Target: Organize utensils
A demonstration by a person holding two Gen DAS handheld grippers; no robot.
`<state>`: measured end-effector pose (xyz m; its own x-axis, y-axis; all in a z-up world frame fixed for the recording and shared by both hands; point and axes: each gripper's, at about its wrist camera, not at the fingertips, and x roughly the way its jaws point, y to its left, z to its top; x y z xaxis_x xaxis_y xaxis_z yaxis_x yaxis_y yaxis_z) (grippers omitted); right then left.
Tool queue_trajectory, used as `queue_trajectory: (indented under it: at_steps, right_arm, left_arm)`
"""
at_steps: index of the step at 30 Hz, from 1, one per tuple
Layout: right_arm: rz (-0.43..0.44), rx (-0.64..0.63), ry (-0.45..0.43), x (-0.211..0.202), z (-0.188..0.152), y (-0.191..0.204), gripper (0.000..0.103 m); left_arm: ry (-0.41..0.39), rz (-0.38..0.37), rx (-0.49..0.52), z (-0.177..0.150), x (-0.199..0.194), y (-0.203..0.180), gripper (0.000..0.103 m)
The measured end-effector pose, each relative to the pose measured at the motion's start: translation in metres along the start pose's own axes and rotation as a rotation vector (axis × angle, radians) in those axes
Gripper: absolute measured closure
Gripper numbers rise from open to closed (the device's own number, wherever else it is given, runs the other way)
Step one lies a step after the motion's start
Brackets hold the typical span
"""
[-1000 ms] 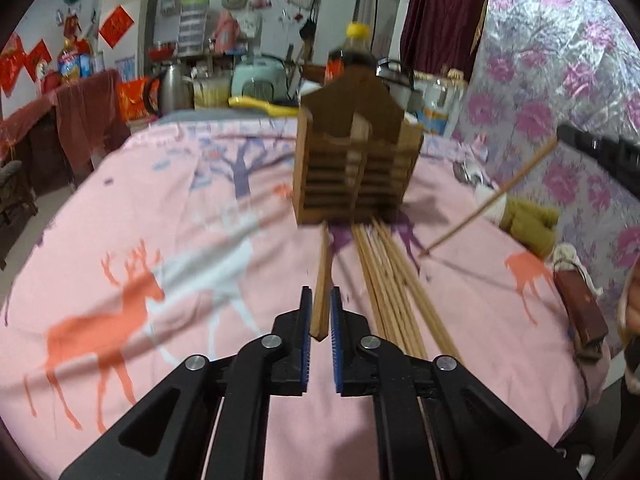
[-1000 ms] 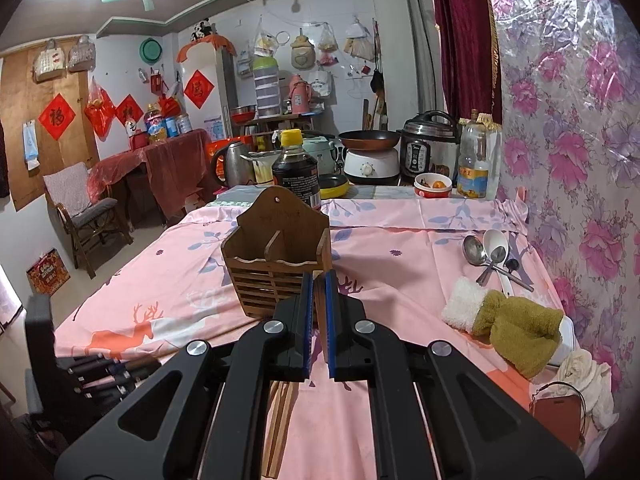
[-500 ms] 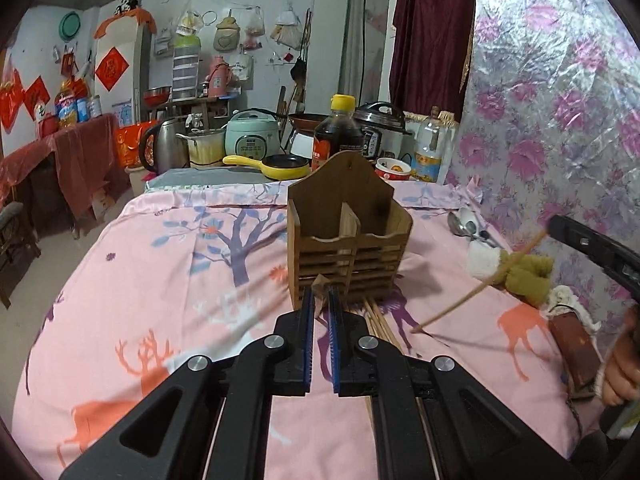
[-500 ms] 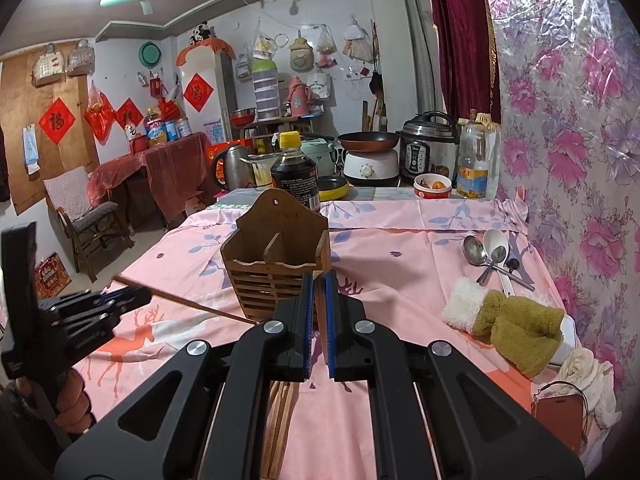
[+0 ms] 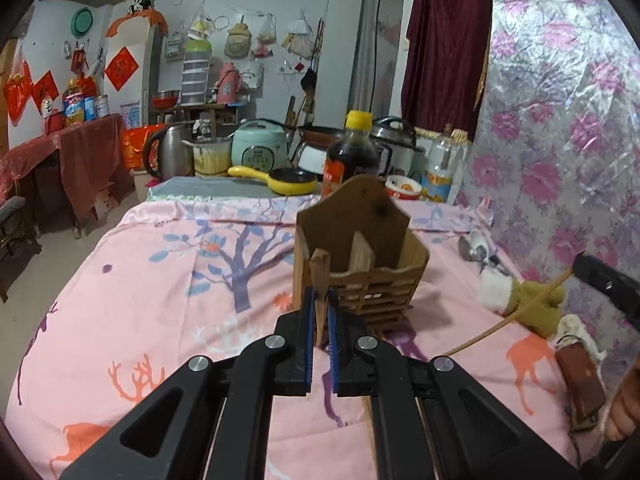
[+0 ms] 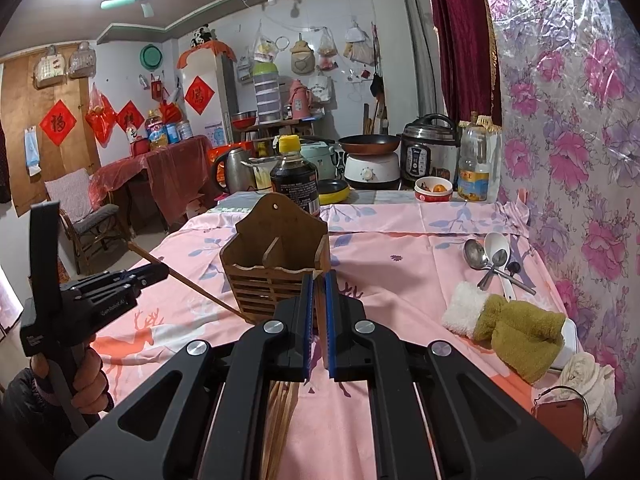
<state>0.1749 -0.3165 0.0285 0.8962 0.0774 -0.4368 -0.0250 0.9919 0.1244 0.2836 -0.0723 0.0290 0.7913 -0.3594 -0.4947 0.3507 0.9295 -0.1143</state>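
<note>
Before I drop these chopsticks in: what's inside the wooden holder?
The wooden holder shows only its centre divider; no utensils stick out. Its slatted front hides the bottom of both compartments.

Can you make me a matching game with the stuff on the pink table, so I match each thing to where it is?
Things:
1. chopstick
2. spoons
3. wooden holder
4. dark bottle

Places:
A. lying on the cloth near the flowery wall
B. right behind the holder
C. pinched in the left tool
D. standing in the middle of the table, nothing inside it

Pairs: 1-C, 2-A, 3-D, 4-B
</note>
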Motion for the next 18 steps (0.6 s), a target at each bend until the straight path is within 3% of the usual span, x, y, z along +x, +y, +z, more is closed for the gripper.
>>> queue_trajectory:
  at_steps: [11, 18]
  right_arm:
    - [0.043, -0.043, -0.081, 0.003, 0.056, 0.017, 0.097]
    - [0.067, -0.084, -0.223, 0.021, 0.138, 0.045, 0.097]
  left_arm:
    - [-0.046, -0.062, 0.008, 0.076, -0.026, -0.007, 0.097]
    - [-0.147, -0.052, 0.056, 0.136, -0.041, -0.022, 0.097]
